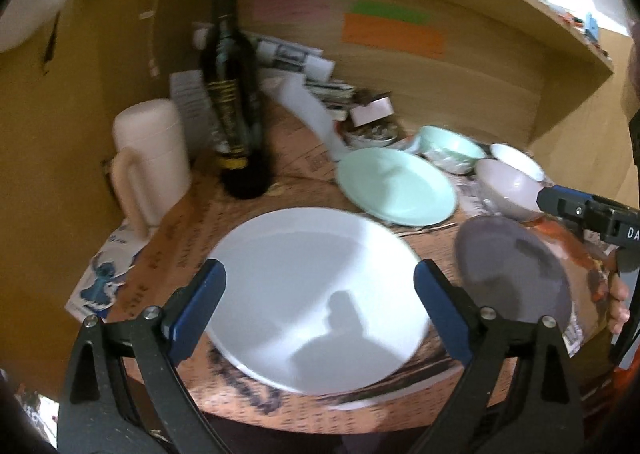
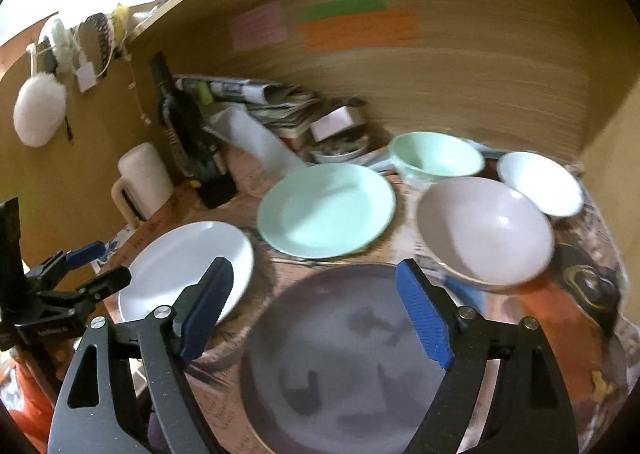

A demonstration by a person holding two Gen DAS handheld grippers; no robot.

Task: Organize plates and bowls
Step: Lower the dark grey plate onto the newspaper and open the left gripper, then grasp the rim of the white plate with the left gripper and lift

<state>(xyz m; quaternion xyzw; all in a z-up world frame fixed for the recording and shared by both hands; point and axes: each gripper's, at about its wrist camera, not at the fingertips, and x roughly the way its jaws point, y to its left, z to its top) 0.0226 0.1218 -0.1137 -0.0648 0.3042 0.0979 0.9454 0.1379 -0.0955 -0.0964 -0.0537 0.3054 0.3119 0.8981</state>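
White plate (image 1: 316, 294), glossy and round, lies flat.

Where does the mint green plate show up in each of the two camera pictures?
Left wrist view: the mint green plate lies right of centre, beyond the white plate.
Right wrist view: the mint green plate sits near the centre, beyond the open right tool.
Shared landmark: the dark bottle stands to its left in both.
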